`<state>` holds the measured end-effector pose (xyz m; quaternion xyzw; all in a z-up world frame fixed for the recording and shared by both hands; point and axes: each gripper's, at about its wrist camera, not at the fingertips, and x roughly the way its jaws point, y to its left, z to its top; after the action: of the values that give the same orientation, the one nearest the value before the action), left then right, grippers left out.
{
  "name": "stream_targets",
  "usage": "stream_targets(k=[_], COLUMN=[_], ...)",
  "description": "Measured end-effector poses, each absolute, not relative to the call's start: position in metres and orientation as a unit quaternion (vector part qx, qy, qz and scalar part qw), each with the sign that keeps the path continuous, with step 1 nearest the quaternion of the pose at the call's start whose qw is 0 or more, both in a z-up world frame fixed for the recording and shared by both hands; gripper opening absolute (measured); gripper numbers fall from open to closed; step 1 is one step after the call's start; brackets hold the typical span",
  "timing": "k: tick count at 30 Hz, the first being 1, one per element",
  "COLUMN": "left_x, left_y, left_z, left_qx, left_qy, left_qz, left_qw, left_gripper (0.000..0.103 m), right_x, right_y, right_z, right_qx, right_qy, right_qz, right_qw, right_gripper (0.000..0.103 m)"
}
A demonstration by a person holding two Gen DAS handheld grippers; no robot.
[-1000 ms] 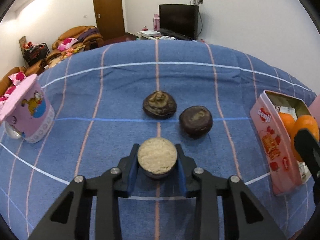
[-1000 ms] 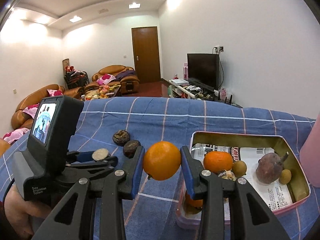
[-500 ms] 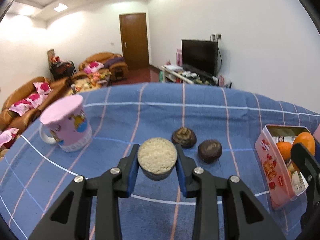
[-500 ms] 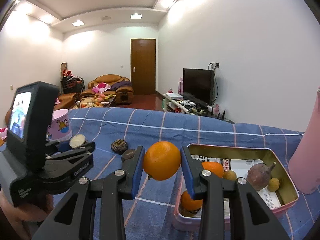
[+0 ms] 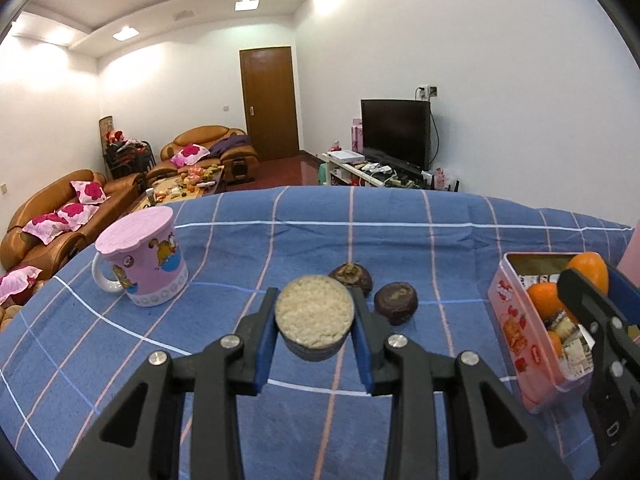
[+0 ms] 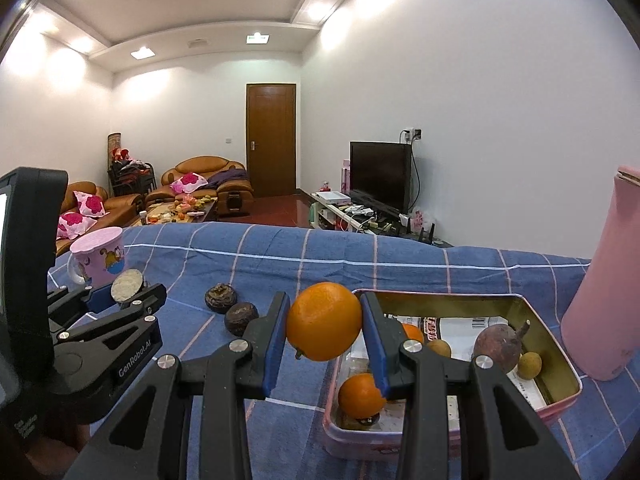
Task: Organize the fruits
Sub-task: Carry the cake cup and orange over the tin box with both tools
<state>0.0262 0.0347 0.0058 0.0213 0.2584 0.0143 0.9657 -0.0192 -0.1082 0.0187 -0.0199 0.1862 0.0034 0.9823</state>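
Fruits partly boxed — tin (image 6: pixel 556 394) holds several; right gripper (image 6: pixel 323 336) clamps orange (image 6: pixel 324 321), left gripper (image 5: pixel 314 334) clamps cut fruit (image 5: pixel 314 317); two dark fruits (image 5: pixel 396 303) remain on cloth.

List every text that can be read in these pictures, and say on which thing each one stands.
"GenRobot.AI": on the arm of the left gripper, seen from the right wrist.
Red logo on the tin side: too blurred to read.
Printed paper and barcode inside the tin: too small.
White print low on the left gripper's body: too small.
Mug: cartoon only, no readable words.

Orange (image 6: pixel 324 321) hanging clamped beside pink tin (image 6: pixel 560 396); halved dark fruit (image 5: pixel 314 322) showing pale face; two dark fruits (image 5: pixel 396 303) lying on cloth.
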Motion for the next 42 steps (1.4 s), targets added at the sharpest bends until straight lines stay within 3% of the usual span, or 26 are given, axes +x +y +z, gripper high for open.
stream_targets(k=[42], left_x=[-0.003], left_y=[-0.07], left_z=[0.005], left_qx=[0.041], left_qy=[0.253], left_qz=[-0.036], left_qw=[0.966], left_gripper=[0.036], right_x=[-0.052], right_y=[-0.207], right_z=[0.021], right_qx=[-0.026], right_qy=[0.193], right_qz=[-0.041], right_qw=[0.98], right_gripper=[0.038])
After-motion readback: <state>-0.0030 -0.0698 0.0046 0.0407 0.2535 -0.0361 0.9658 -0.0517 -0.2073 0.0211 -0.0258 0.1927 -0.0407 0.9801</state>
